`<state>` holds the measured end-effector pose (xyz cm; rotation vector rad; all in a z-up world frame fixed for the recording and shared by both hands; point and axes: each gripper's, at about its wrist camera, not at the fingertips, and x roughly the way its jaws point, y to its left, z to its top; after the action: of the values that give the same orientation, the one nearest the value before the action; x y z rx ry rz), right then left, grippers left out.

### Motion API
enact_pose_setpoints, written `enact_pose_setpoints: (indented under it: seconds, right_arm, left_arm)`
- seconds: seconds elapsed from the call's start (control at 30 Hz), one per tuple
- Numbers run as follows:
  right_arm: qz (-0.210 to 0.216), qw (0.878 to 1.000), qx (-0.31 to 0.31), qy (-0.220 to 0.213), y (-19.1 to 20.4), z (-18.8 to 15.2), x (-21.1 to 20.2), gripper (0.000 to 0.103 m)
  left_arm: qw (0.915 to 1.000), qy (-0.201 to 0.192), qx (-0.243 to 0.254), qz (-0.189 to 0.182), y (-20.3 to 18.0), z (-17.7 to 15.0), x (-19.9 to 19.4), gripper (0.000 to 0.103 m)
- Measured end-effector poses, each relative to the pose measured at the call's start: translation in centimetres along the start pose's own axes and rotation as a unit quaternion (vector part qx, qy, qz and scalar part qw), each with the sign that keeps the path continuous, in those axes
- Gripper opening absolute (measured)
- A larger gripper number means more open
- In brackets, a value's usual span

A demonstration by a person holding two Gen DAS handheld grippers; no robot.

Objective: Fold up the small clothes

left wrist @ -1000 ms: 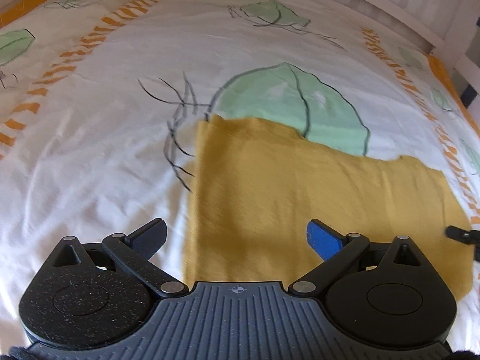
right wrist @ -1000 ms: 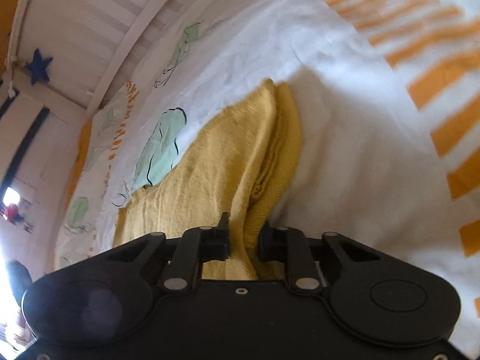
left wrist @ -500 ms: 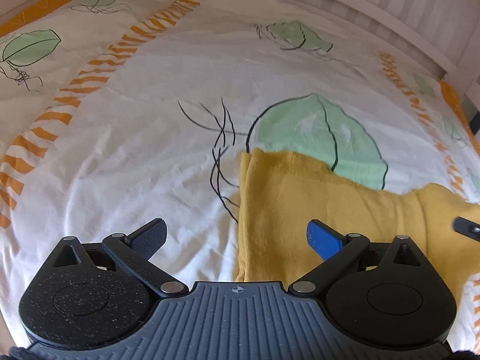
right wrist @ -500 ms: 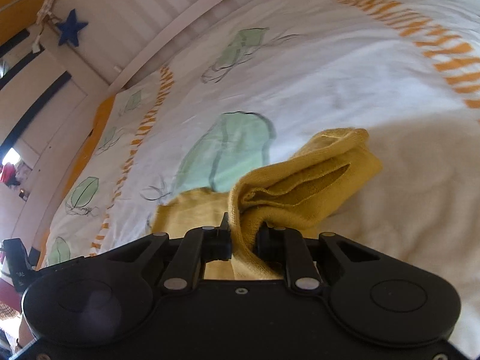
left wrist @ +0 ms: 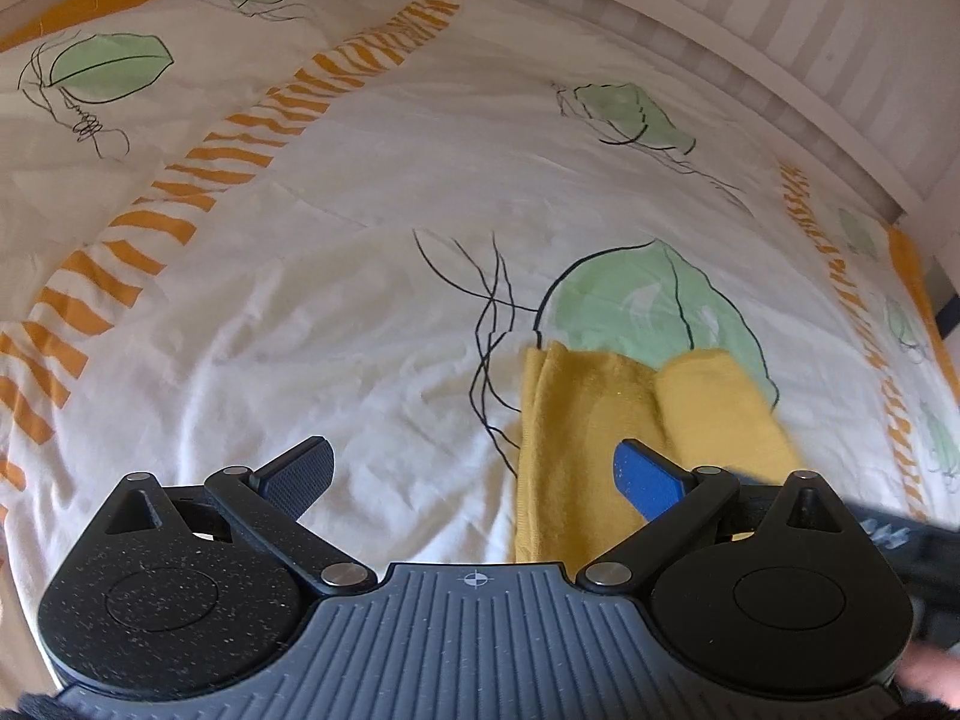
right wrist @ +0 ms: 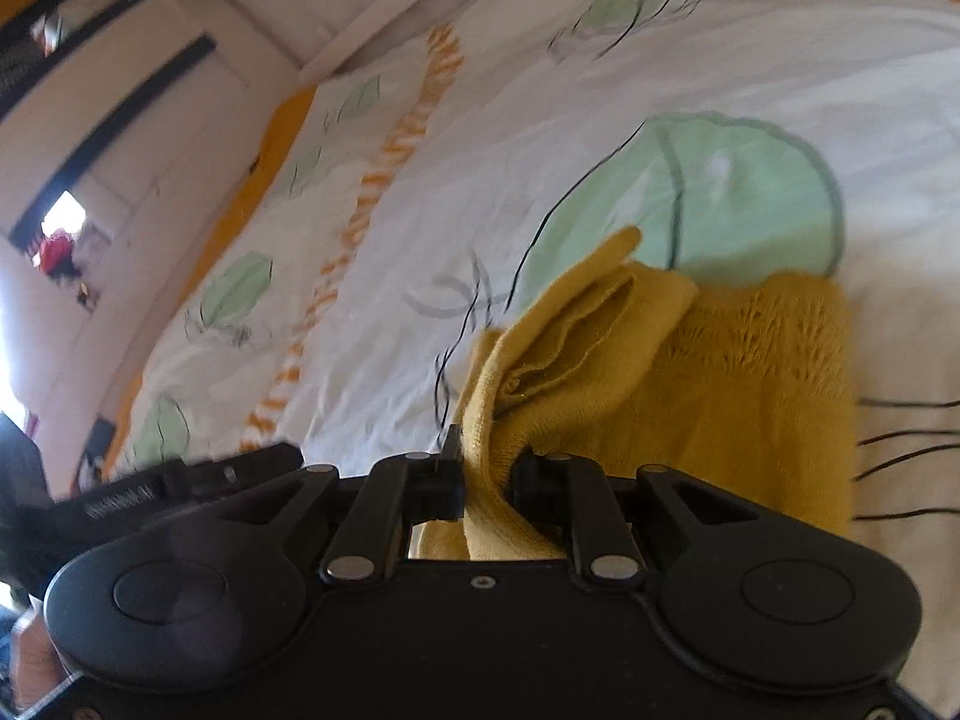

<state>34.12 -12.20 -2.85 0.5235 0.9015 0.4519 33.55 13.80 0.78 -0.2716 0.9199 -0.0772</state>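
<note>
A small mustard-yellow knit garment (left wrist: 576,438) lies on the white bedspread (left wrist: 360,276), half over a green leaf print. My right gripper (right wrist: 489,474) is shut on a bunched edge of the yellow garment (right wrist: 600,348), lifting that edge over the part that lies flat. My left gripper (left wrist: 474,468) hovers open over the bed with nothing between its fingers; its blue pad (left wrist: 645,474) is above the garment's left part. The right gripper's dark body shows blurred at the right edge of the left wrist view.
The bedspread has orange striped bands (left wrist: 198,180) and green leaf prints (left wrist: 636,114). A white slatted bed rail (left wrist: 780,42) runs along the far side. A wall with dark bars (right wrist: 120,96) and a bright window stand to the left in the right wrist view.
My right gripper has carried the garment's edge leftwards over the rest of it, so the cloth now looks narrower and doubled. My left gripper drew back and rose, staying open.
</note>
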Motion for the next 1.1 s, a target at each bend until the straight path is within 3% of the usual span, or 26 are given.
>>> enact_pose_setpoints:
  seconds: [0.13,0.2,0.37,0.6,0.8,0.93,1.1]
  right_arm:
    - [-0.034,0.998,-0.041,0.023,1.5,-1.1,2.5,0.024]
    - [-0.045,0.997,-0.061,0.031,2.0,-1.7,3.3,0.031]
    - [-0.006,0.997,-0.065,0.032,2.6,-2.2,3.5,0.05]
    - [0.043,0.997,-0.064,-0.001,2.6,-1.6,0.6,0.052]
    - [0.021,0.998,-0.053,-0.031,0.7,-1.2,-1.9,0.056]
    - [-0.009,0.998,-0.056,-0.02,-0.6,-2.1,-1.8,0.056]
    - [0.001,0.996,-0.088,0.019,-0.2,-5.0,-0.6,0.056]
  left_arm:
    - [1.0,0.005,0.0,-0.003,0.1,0.0,0.1,0.101]
    - [1.0,0.007,0.003,-0.004,0.0,-0.1,0.1,0.101]
    - [1.0,0.008,0.002,-0.002,0.0,-0.2,0.1,0.101]
    - [0.9999,0.012,0.003,0.002,0.1,-0.2,0.5,0.101]
    - [0.9998,0.017,0.012,0.003,-0.2,-0.4,0.7,0.101]
    - [0.9994,0.023,0.024,0.003,-0.8,-0.6,1.0,0.101]
    - [0.9986,0.03,0.044,0.004,-1.5,-1.0,1.4,0.101]
